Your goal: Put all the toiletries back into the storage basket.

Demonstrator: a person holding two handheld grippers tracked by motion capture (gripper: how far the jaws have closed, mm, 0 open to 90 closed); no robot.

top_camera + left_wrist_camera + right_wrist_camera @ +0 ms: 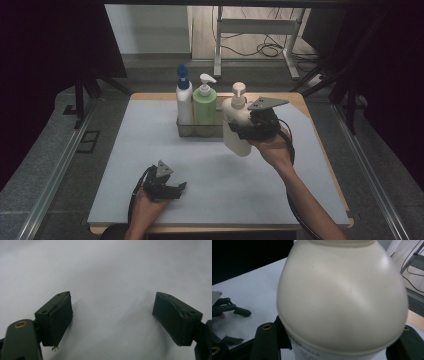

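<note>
A cream pump bottle (pixel 236 127) hangs tilted above the white mat, held at its waist by my right gripper (pixel 246 131). In the right gripper view the cream bottle (pixel 342 300) bulges between the two black jaws, which press on its sides. My left gripper (pixel 176 189) rests low near the front left of the mat, its jaws pointing right. In the left gripper view its pads (pixel 61 317) stand wide apart over bare mat, with nothing between them.
A clear tray (pixel 186 127) at the back of the white mat (pixel 150 150) holds a white bottle with a blue pump (pixel 184 95) and a green bottle (pixel 204 102). Behind the table stand a desk frame (pixel 255 30) and cables on the floor.
</note>
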